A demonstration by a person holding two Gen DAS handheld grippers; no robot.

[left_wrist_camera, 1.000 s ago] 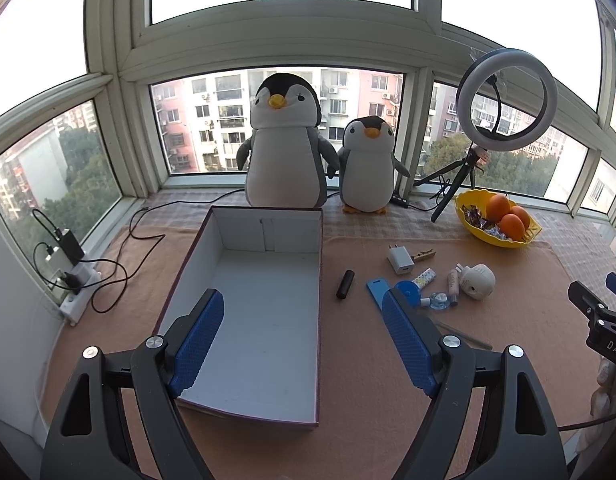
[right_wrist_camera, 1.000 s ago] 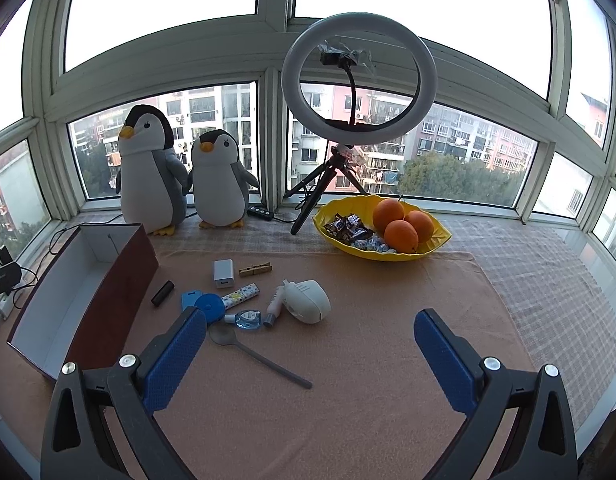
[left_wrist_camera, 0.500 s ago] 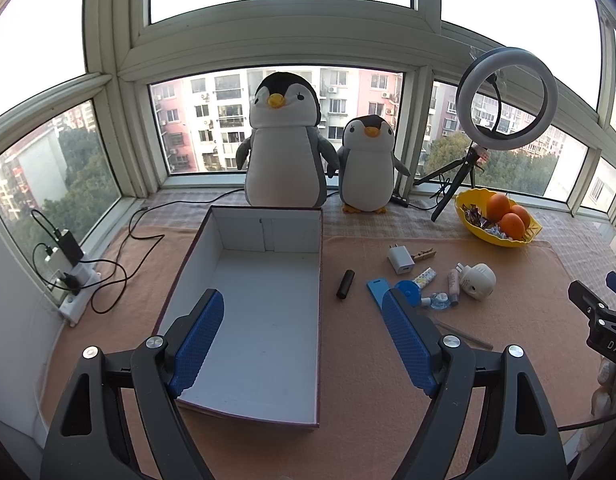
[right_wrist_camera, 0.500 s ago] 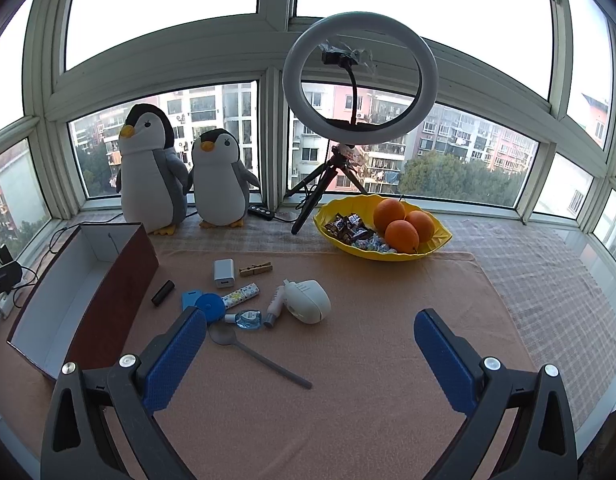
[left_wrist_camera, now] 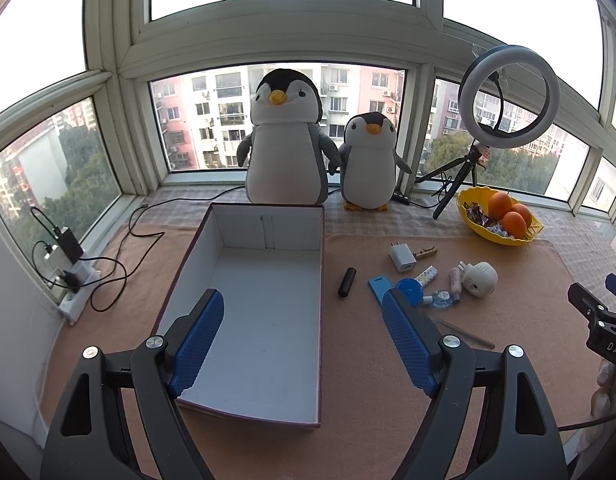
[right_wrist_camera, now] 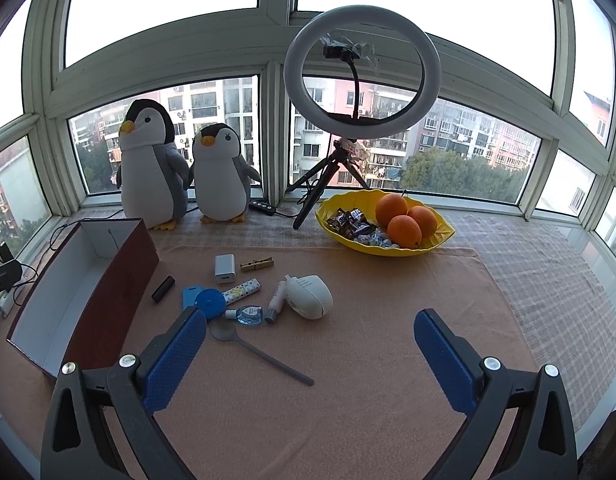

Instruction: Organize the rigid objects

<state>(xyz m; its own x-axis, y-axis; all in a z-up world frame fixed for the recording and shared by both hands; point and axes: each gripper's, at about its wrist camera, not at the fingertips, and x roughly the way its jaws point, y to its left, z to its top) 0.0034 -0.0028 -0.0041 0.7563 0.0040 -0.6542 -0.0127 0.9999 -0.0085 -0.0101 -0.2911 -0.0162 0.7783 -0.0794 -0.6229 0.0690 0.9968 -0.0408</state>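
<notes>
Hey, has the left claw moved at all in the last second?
No. In the left wrist view the left claw sits open over the box, framed against the big penguin exactly as before.

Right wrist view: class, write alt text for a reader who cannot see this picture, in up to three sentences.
The open right gripper hovers above a tan mat strewn with small items: a grey spoon, white charger, clothespin and black tube. An empty open box stands to their left. Behind are a yellow fruit bowl, ring light and two plush penguins.
</notes>
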